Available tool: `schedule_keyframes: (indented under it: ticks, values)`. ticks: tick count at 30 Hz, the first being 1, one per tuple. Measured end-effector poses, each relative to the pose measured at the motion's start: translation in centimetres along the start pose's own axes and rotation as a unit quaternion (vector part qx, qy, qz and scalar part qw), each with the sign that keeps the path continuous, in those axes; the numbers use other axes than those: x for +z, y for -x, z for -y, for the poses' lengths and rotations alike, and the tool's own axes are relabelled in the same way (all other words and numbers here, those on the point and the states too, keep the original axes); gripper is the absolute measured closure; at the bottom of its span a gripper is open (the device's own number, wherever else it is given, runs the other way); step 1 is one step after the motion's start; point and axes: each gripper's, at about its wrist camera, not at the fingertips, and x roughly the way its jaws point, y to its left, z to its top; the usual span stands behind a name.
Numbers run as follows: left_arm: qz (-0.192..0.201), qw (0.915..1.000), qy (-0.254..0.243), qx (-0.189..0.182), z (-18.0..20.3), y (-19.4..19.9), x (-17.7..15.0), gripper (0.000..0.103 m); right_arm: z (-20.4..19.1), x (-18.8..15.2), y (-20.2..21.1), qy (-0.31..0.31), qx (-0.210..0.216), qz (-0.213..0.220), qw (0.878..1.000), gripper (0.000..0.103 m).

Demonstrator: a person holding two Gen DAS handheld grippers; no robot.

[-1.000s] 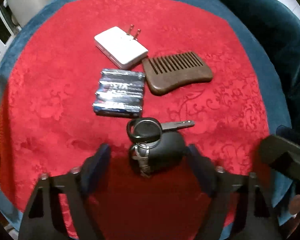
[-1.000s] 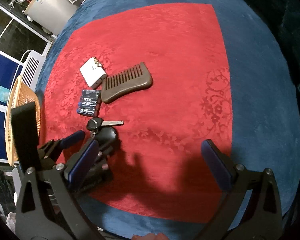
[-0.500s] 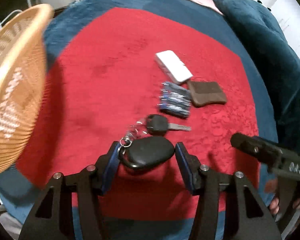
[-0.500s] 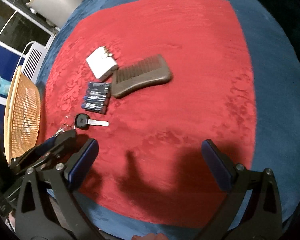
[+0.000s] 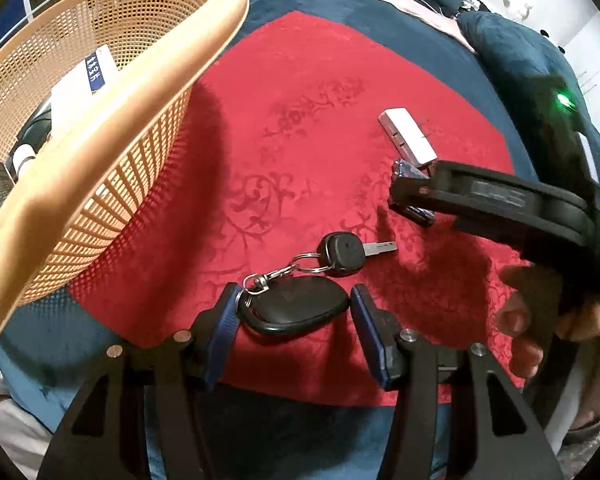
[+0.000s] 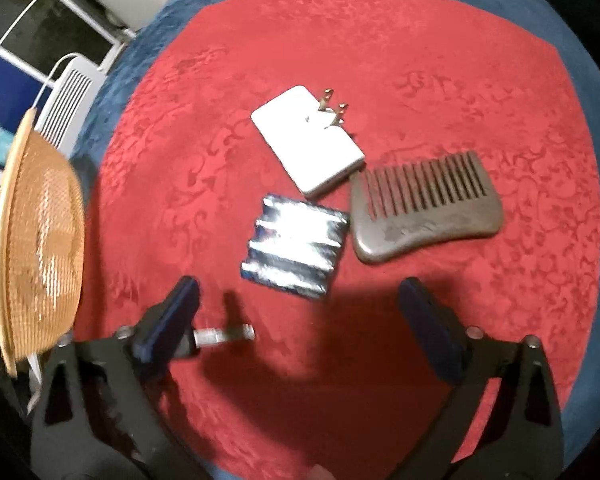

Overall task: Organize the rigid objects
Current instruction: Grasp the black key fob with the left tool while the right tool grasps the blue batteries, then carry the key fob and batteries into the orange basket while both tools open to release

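My left gripper (image 5: 292,312) is shut on a black key fob (image 5: 296,310) and holds it above the red cloth; a black-headed key (image 5: 344,254) hangs from it by a ring. An orange mesh basket (image 5: 112,92) is close at the upper left. My right gripper (image 6: 300,312) is open and empty, just in front of a blue battery pack (image 6: 296,244). A white plug adapter (image 6: 306,144) and a brown comb (image 6: 424,204) lie behind the pack. The key's blade (image 6: 224,334) shows beside my right gripper's left finger.
The basket holds a white box (image 5: 84,84) and dark items. The red cloth (image 6: 460,60) lies on a blue cover (image 5: 400,36). A white heater (image 6: 70,100) stands beyond the table's left edge. The right gripper's body (image 5: 500,204) hides part of the batteries in the left wrist view.
My left gripper closed on the fob, lifted it and swung left toward the basket. My right gripper moved forward toward the battery pack.
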Motion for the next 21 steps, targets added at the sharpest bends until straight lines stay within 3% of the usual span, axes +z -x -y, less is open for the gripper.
schedule_keyframes:
  ticks: [2,5,7,13,21]
  values:
    - [0.0,1.0,-0.001,-0.003,-0.1,0.1,-0.1,0.046,-0.8,0.3,-0.7,0.004,-0.008,-0.01,1.0,0.037]
    - [-0.002,1.0,0.001,-0.009,-0.5,0.3,-0.1,0.046,-1.2,0.5,-1.4,0.005,-0.024,-0.012,1.0,0.048]
    - [-0.002,0.9999,0.003,-0.012,-0.6,0.3,0.0,0.046,-1.1,0.5,-1.4,0.003,-0.027,-0.011,1.0,0.049]
    - [0.008,0.9997,0.001,-0.024,-0.4,1.6,0.1,0.046,-0.1,-1.6,1.6,0.015,0.016,-0.005,1.0,0.05]
    - [0.046,0.998,-0.014,-0.039,1.1,5.2,0.8,0.047,1.2,-5.1,5.3,0.004,0.049,0.002,0.999,0.05]
